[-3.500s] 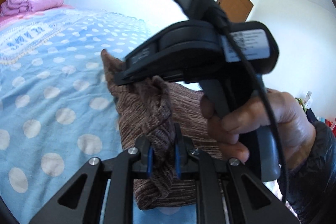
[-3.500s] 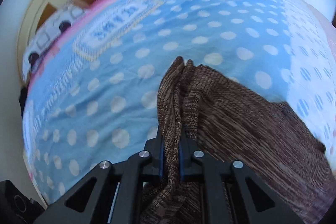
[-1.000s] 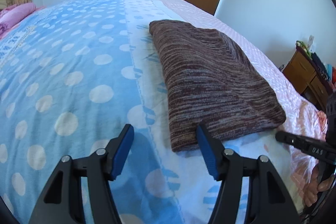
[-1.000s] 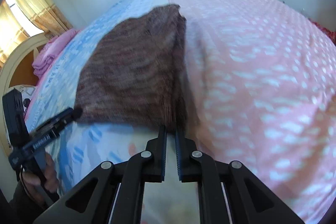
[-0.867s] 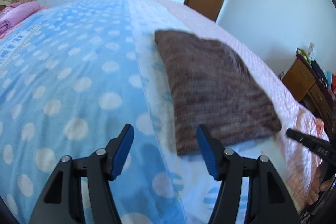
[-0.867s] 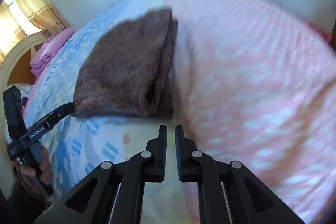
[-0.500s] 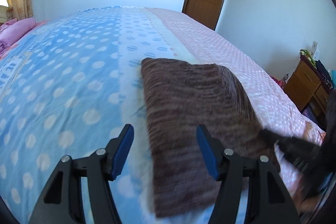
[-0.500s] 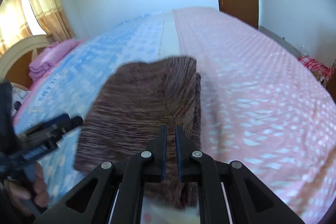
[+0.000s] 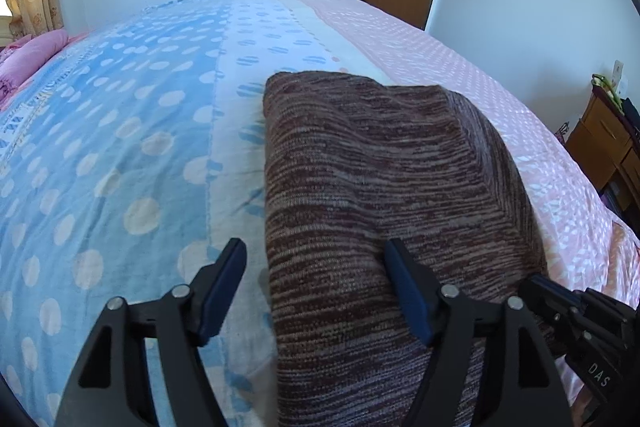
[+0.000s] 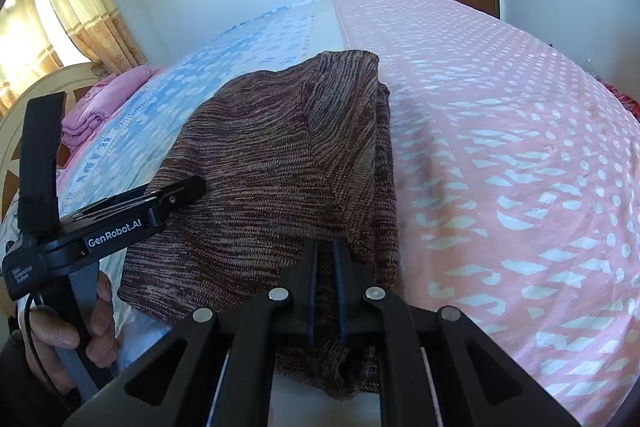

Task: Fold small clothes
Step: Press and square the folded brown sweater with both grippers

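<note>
the folded brown sweater lies on the bed. the left tongs have just been opening over its near left corner; the right tongs are pressed together, empty, at its near right edge.

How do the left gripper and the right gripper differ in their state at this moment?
The left gripper stands wide open, its jaws just opened further, astride the brown knit garment's left edge; the right gripper is shut with nothing visibly clamped. Both hover low over the folded garment's near end.

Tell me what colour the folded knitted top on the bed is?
The folded knitted top is brown with thin lighter and darker streaks, clearest in the left wrist view.
</note>
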